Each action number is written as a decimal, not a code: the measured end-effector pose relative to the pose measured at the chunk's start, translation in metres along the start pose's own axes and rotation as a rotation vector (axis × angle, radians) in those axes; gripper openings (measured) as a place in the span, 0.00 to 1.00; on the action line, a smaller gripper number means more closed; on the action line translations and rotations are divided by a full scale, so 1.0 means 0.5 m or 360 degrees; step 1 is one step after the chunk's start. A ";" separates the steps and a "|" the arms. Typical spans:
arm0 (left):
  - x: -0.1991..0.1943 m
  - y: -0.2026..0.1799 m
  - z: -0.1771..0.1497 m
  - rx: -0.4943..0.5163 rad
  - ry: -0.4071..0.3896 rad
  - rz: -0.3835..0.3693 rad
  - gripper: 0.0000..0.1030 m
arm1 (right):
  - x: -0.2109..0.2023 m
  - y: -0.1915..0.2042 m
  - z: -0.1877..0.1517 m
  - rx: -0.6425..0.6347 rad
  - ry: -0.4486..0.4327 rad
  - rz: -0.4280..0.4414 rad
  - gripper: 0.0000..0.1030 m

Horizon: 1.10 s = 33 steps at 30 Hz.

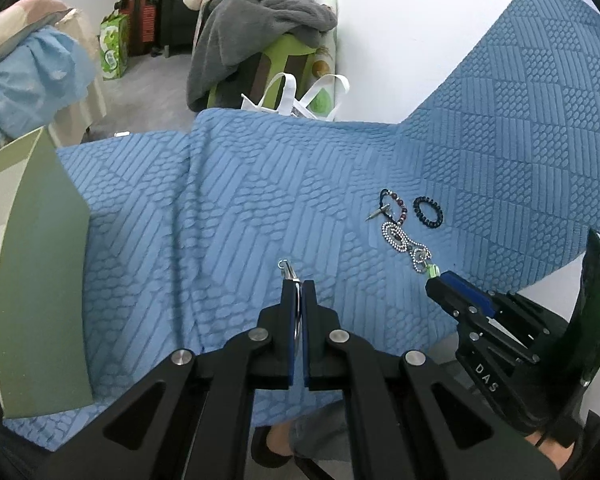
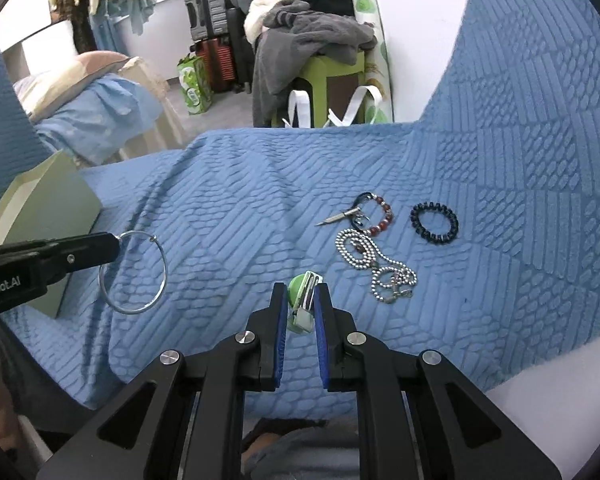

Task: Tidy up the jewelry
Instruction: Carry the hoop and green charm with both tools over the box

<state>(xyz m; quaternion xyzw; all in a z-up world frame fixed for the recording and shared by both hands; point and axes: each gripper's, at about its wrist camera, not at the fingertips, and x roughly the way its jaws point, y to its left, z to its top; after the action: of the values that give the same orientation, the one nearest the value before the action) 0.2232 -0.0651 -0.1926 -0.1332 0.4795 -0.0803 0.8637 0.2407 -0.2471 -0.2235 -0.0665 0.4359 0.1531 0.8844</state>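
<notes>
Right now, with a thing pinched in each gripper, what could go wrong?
The thin metal ring is pinched only at its edge by the left gripper, so it might twist or slip out. The little green clip sticks out past the right gripper tips and could pop free onto the blue cloth. A low sweep could also snag the bead chain.
</notes>
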 end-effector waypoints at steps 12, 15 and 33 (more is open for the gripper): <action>-0.088 0.043 0.025 0.0009 -0.0061 0.0006 0.02 | -0.049 0.064 0.048 0.0028 -0.0030 -0.0005 0.10; -0.113 0.061 0.033 -0.0006 -0.0080 0.0005 0.02 | -0.069 0.081 0.074 0.0032 -0.0059 0.0004 0.10; -0.347 0.204 0.117 -0.0075 -0.0273 0.0117 0.02 | -0.204 0.259 0.254 -0.0011 -0.0297 0.0165 0.10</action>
<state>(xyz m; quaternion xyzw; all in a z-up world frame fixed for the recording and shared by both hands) 0.1828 0.0872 -0.0544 -0.1422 0.4101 -0.0257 0.9005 0.2347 -0.1145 -0.0632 -0.0324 0.3539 0.2056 0.9118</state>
